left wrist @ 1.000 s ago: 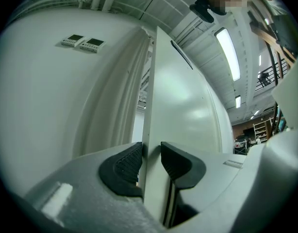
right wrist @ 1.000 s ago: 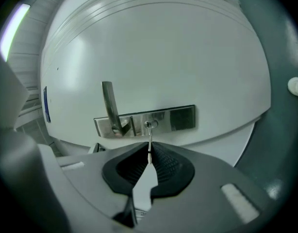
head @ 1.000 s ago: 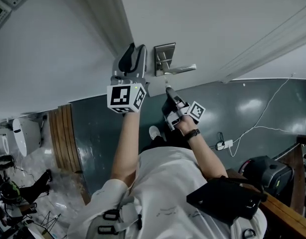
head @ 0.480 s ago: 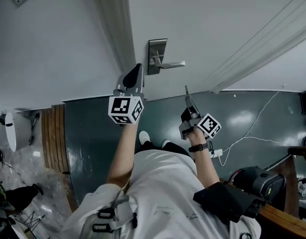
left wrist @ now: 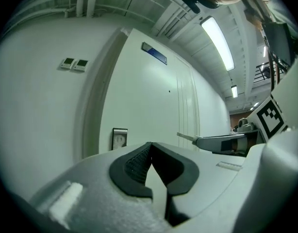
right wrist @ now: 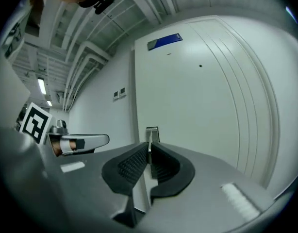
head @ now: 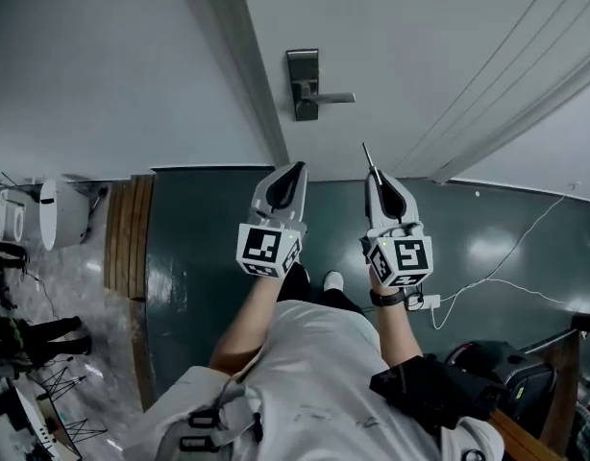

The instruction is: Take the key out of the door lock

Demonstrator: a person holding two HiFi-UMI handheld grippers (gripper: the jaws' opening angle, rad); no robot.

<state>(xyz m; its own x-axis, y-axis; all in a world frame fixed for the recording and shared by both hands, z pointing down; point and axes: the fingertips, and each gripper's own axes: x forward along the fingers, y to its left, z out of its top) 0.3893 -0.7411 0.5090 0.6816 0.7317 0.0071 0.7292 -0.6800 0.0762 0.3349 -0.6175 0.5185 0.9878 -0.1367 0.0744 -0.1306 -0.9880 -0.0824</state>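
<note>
Metal key (head: pixel 368 156) sits thinly pinched in your right gripper (head: pixel 376 172), left gripper (head: pixel 296 167) clamped empty; any jolt could drop it.

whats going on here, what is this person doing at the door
A person stands facing the door with a gripper in each hand. The right gripper is shut on a key, which sticks out past its tips and is clear of the lock, so the key is already out. The left gripper is shut and empty. Both grippers are short of the door, touching nothing on it.
</note>
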